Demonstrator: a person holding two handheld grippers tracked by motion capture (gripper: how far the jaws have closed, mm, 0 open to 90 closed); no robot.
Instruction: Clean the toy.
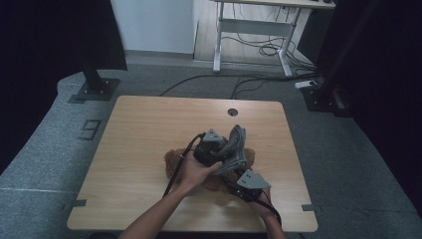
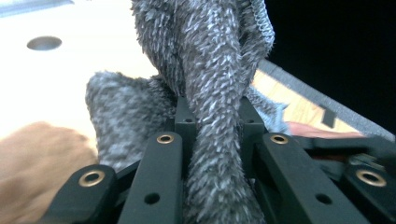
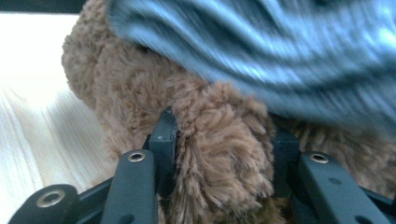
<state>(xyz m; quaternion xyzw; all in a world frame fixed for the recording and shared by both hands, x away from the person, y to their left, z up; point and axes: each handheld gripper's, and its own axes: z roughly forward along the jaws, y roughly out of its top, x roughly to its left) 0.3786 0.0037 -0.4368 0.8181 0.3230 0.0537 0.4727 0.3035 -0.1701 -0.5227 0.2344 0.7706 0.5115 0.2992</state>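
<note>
Grey towel (image 2: 210, 70) shaggy terry cloth; brown plush toy (image 3: 219, 154) furry; table (image 1: 144, 129) smooth wood.

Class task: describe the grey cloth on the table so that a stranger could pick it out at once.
Start at the wooden table; near its middle lies a brown plush toy. Rising over it is the grey cloth, pinched in the left gripper. Unlike the brown toy, it is grey, shaggy and lifted up.

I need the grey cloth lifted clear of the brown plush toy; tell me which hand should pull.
Left. The left gripper is shut on the grey cloth, already raised above the table. The right gripper pinches the brown plush toy, so it likely anchors.
</note>
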